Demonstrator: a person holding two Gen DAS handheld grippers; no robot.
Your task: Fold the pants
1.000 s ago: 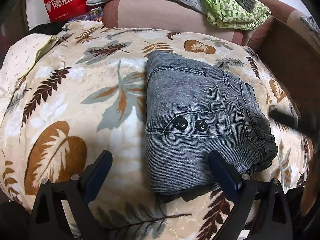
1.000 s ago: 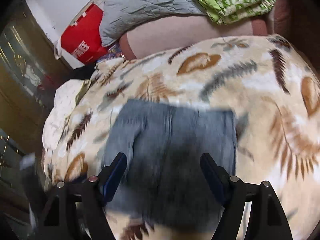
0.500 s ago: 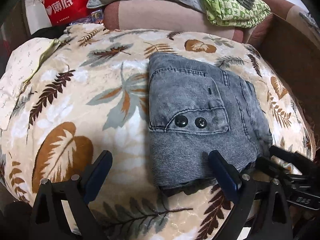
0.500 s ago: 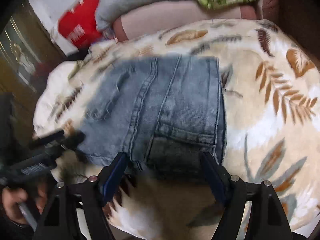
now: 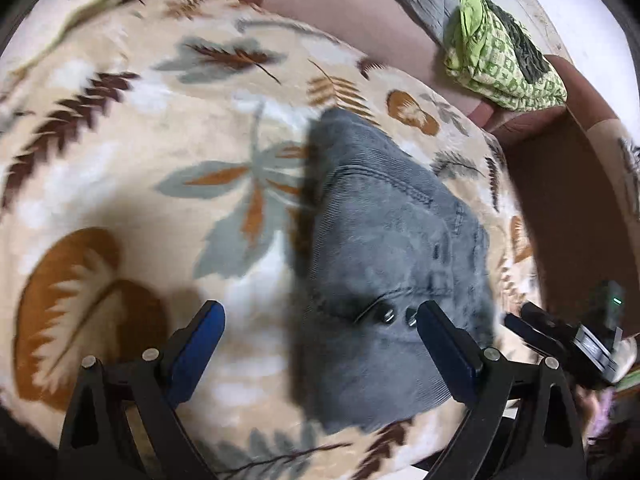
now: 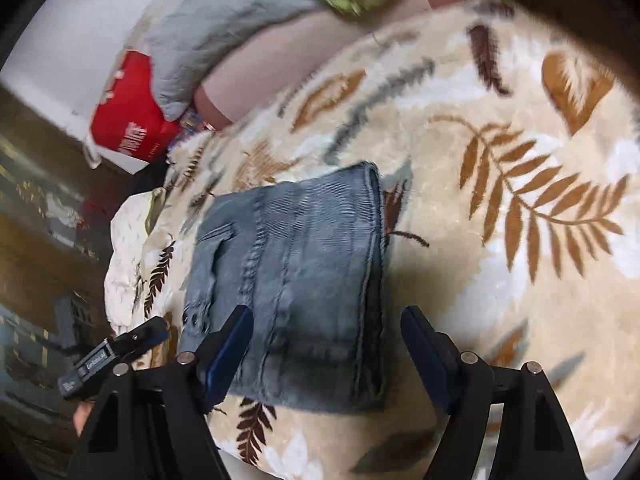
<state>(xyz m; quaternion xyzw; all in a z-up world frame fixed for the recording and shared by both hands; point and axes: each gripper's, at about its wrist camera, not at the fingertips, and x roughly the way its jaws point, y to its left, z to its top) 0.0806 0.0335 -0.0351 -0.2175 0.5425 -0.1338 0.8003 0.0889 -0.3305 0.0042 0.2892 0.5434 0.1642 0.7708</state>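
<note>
- A red bag (image 6: 128,128) stands at the far left edge of the bed, beside a grey cushion (image 6: 224,28).
- The leaf-patterned blanket (image 5: 120,184) covers the bed.
- The left gripper (image 5: 318,354) hangs over the blanket with its jaws wide and nothing between the pads; its right finger is above the near edge of the pants.
- The pants (image 5: 392,264), grey denim folded into a compact rectangle, lie flat on the blanket, two dark buttons (image 5: 398,316) facing up.
- The right gripper (image 6: 326,354) hovers over the near end of the pants, jaws spread wide, gripping nothing.
- A green patterned cloth (image 5: 500,56) sits on the headboard at the far right.
</note>
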